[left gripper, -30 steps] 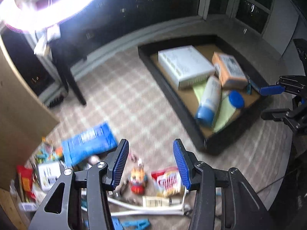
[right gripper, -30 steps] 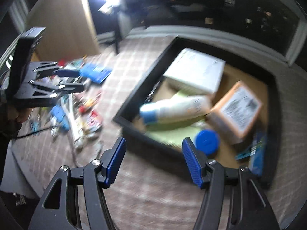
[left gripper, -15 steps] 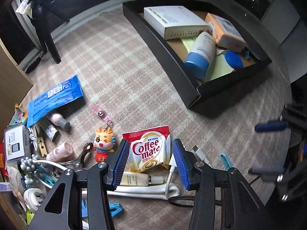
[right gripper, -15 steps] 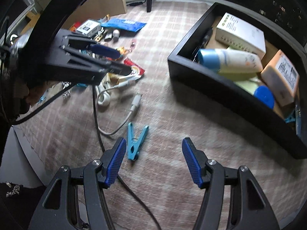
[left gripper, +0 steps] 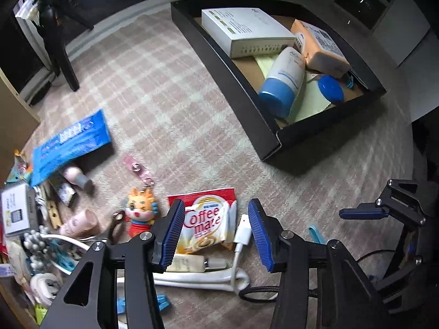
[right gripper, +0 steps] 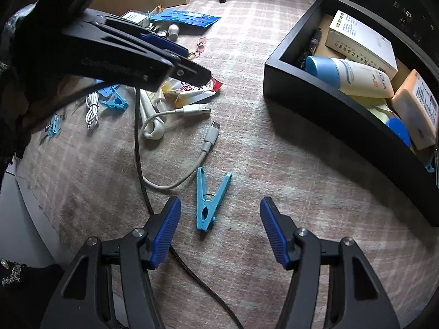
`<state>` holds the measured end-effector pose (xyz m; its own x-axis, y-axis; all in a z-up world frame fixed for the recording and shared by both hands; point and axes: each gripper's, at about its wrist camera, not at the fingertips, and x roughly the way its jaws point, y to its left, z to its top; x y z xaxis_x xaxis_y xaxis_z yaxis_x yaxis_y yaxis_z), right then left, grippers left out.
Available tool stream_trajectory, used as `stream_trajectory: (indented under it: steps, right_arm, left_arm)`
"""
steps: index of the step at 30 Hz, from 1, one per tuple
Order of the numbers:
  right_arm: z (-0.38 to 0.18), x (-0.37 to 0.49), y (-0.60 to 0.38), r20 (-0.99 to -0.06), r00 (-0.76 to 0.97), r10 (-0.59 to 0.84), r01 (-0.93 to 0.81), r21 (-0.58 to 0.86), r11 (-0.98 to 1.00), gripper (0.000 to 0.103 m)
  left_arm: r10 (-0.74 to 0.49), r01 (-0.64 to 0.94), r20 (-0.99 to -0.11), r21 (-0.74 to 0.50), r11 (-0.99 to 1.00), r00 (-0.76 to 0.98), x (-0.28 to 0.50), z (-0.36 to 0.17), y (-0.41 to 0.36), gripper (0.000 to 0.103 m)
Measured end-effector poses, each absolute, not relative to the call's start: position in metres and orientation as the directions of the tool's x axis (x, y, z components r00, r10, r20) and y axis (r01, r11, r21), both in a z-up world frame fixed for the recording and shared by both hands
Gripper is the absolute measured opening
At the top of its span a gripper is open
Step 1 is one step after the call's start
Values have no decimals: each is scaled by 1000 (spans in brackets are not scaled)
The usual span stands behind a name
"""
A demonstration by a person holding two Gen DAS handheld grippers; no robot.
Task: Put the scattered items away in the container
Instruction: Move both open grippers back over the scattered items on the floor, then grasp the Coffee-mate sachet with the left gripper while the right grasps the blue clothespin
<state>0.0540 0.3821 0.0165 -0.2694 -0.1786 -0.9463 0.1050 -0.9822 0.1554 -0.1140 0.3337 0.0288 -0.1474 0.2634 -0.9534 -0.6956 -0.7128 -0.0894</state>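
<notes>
My left gripper (left gripper: 215,233) is open, its jaws on either side of a red and white Coffee-mate sachet (left gripper: 207,220) lying on the checked cloth. My right gripper (right gripper: 219,231) is open and empty, just above a light blue clothes peg (right gripper: 210,198). The black container (left gripper: 227,54) stands at the far right and holds a white box (left gripper: 244,28), a blue-capped lotion bottle (left gripper: 285,82), an orange pack (left gripper: 318,46) and a blue lid (left gripper: 330,89). It also shows in the right wrist view (right gripper: 329,104).
A white USB cable (right gripper: 192,142), a white tube (left gripper: 197,277), a tiger keychain (left gripper: 140,213), a blue packet (left gripper: 68,142), small bottles and more pegs lie at the left. A dark cord (right gripper: 140,150) crosses the cloth. A tripod leg (left gripper: 61,57) stands far left.
Both grippers have dropped lower over the cloth. The left has closed in over the sachet. The right has swung from the container to the blue peg.
</notes>
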Motion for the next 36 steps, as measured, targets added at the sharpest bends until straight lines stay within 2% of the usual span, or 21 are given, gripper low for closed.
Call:
stream_trajectory:
  steps: [6,15,20,22,26,28,29,31,32,34,35,36]
  right_arm:
    - [18,55,385,-946,-269,-182,102,160,-982,59]
    - [7,48,376,-952,-256,-167,110,143,-984,58]
    - [2,42,372,-957,-250,-148,116,123,-986,54]
    - [2,41,372,-959,-250,-134,123,106,-987,54]
    - [2,39,371,-962,-247,-117,139,84,-987,54]
    - [2,41,367,-963,-253,-89,172,46,-984,52]
    - [2,42,364,-964,-258,-66,190,16,-982,46]
    - [3,43,365,-962,-268,-50,202,-5,-979,34]
    - [5,42,369,-961,-269,-56,195,2,-981,21]
    - [6,40,376,-961,-263,-81,176,35,-984,21]
    - [6,39,380,-960,-262,-99,165,56,-985,21]
    - [7,38,383,-959,-263,-107,154,68,-986,21]
  left_arm:
    - [271,-692,-950,-90,-717,-157,-110,35,320,46]
    - [214,-698,-970,-75,-713,-114,-114,10,334,46]
    - [171,-691,-978,-40,-722,-121,-119,-3,339,46]
    - [156,-690,-978,-19,-724,-137,-121,-5,339,51]
    - [153,-697,-979,-16,-717,-135,-121,-7,338,51]
    - [152,-710,-977,-2,-704,-148,-117,-8,339,51]
    - [157,-712,-976,-3,-703,-151,-116,-8,338,51]
    - [167,-710,-973,-5,-704,-159,-115,-7,335,44]
    - [174,-709,-971,-8,-705,-163,-115,-7,333,42]
    - [179,-703,-968,-5,-711,-174,-116,-6,329,32]
    - [187,-699,-967,-15,-715,-171,-117,-5,327,30]
    - [200,-693,-966,-32,-720,-164,-118,-4,325,15]
